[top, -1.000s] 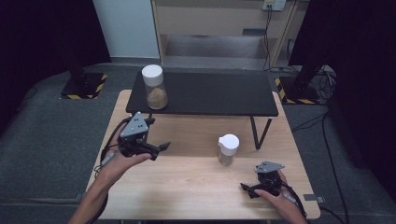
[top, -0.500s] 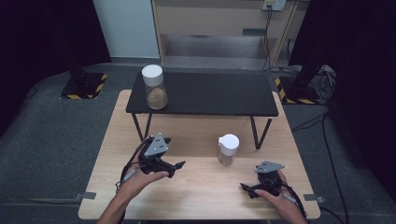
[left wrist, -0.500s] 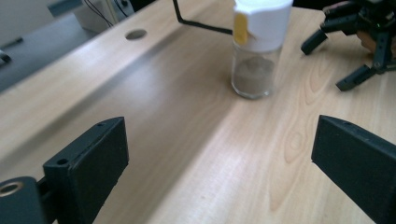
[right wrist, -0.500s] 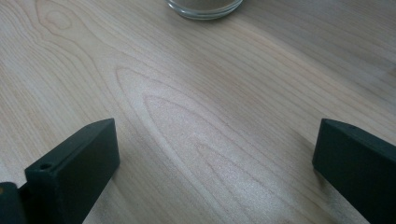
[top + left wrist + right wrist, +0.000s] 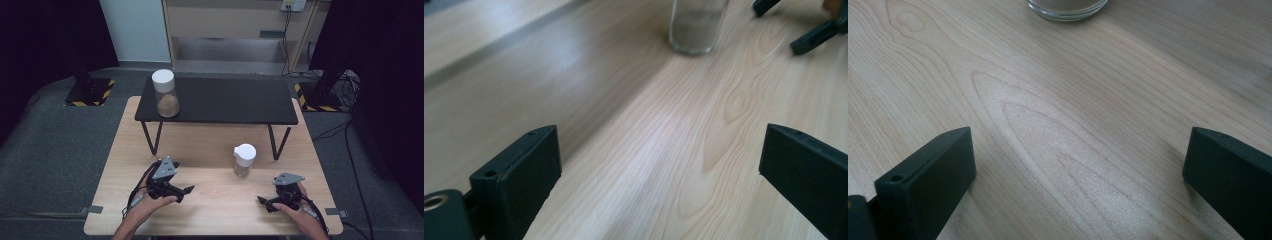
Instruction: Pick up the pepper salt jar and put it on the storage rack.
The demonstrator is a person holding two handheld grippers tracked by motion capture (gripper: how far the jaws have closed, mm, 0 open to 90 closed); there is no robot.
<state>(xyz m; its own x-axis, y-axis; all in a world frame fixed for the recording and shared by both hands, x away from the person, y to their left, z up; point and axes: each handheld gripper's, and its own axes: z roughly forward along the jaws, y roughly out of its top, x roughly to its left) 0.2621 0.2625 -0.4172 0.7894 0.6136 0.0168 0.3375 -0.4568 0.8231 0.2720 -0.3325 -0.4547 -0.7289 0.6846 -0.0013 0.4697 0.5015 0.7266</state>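
White-lidded glass jar (image 5: 244, 160) stood upright on the wooden table (image 5: 215, 150), between the two grippers and just in front of the black shelf (image 5: 220, 100). Left gripper (image 5: 182, 192) and right gripper (image 5: 264, 202) rested near it, jaws spread wide, holding nothing.

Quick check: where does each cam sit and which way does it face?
High view: above the person's side, looking forward and down on the table; both forearms, left hand-held gripper, right hand-held gripper.
Left gripper view: on the left hand-held gripper, low over the wood, facing the jar; own jaws wide apart.
Right gripper view: on the right one, facing the jar's base; jaws apart.
Shared: the white-lidded jar.
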